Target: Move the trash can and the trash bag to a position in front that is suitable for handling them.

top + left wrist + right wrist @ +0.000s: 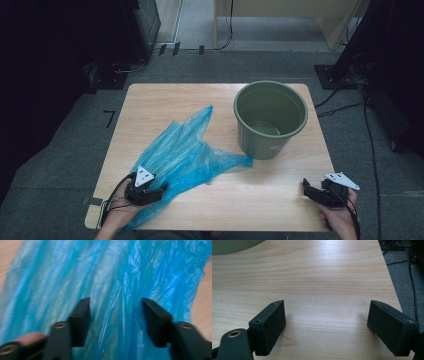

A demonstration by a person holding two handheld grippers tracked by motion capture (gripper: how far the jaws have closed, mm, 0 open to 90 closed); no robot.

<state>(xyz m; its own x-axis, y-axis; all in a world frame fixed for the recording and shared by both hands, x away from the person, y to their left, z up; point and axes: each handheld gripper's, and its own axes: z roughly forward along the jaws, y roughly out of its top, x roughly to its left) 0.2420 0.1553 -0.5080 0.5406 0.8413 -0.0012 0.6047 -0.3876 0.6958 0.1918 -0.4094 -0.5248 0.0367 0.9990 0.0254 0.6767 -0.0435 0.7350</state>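
On the worktop (280, 200), my left claw (116, 315) straddled the blue bag (180, 155), seemingly half-closed, needing one firm fold; my right claw (327, 325) gaped wide.

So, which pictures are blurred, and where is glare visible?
Left gripper view: the blue plastic bag is smeared, most at its left side. Right gripper view: sharp, with a pale sheen on the table. High view: evenly lit table, dark surroundings.

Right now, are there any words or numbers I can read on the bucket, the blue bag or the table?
None can be read.
Green bucket: a small pale mark low on its wall, too small and blurred to read.
Blue plastic bag: no print shows.
Wooden table: no writing shows.
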